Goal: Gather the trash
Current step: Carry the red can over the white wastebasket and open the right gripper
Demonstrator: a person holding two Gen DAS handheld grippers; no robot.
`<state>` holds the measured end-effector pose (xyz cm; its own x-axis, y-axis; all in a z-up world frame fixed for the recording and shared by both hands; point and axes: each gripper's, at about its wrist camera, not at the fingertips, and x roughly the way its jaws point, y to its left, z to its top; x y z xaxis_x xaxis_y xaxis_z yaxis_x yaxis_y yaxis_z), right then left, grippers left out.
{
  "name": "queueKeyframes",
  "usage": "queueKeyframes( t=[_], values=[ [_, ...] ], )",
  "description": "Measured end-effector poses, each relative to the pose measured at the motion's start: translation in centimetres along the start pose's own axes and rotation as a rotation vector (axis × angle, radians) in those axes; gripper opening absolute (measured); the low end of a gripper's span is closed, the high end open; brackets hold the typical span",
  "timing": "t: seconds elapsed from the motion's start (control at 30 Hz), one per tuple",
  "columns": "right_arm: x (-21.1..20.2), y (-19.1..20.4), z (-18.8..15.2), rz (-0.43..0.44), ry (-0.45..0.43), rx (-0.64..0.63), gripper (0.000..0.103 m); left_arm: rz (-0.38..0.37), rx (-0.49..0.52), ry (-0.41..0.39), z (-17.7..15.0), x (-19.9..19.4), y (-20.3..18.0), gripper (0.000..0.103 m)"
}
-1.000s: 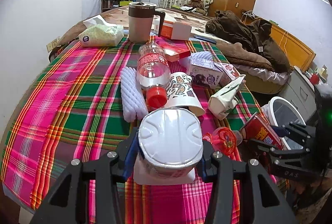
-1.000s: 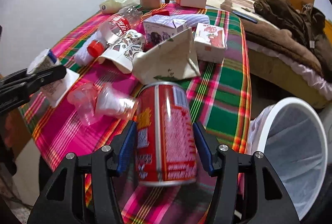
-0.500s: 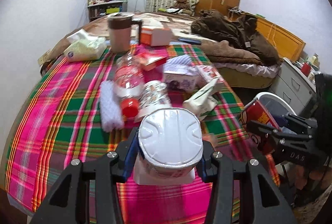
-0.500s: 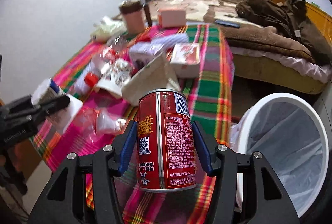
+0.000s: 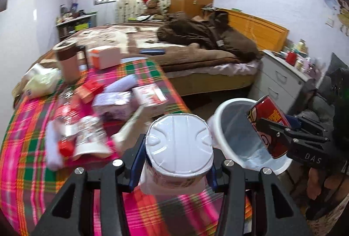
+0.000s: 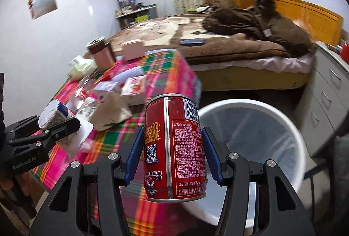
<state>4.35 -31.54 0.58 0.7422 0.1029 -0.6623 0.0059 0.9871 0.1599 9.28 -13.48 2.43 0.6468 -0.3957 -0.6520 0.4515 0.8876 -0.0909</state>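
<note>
Now a red can (image 6: 174, 146) is squeezed upright in the right gripper (image 6: 173, 155), right beside the white bin (image 6: 272, 109), which is open just past it. A white-lidded cup (image 5: 178, 148) is clamped in the left gripper (image 5: 174, 161), farther from the bin, over the plaid table (image 5: 28, 170).

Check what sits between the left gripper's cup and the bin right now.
Nothing solid: in the left wrist view the cup in the left gripper sits beside the bin, with only the tablecloth edge between them.

Motion blur smears the litter on the plaid tablecloth (image 5: 32, 144), and the red can (image 6: 174, 148) hides part of the bin's rim (image 6: 272, 105).
</note>
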Motion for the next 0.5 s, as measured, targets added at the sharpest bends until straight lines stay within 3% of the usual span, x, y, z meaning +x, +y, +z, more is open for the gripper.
queueKeyframes(
  t=[0.23,0.5],
  values=[
    [-0.5,-3.9,-0.2,-0.096,-0.002,0.066,0.055,-0.098,0.051,0.002,1.6,2.2,-4.8,0.049],
    [1.0,-7.8,-1.1,-0.165,0.048,0.135,0.055,-0.161,0.099,0.061,1.7,5.8,-8.7,0.05]
  ],
)
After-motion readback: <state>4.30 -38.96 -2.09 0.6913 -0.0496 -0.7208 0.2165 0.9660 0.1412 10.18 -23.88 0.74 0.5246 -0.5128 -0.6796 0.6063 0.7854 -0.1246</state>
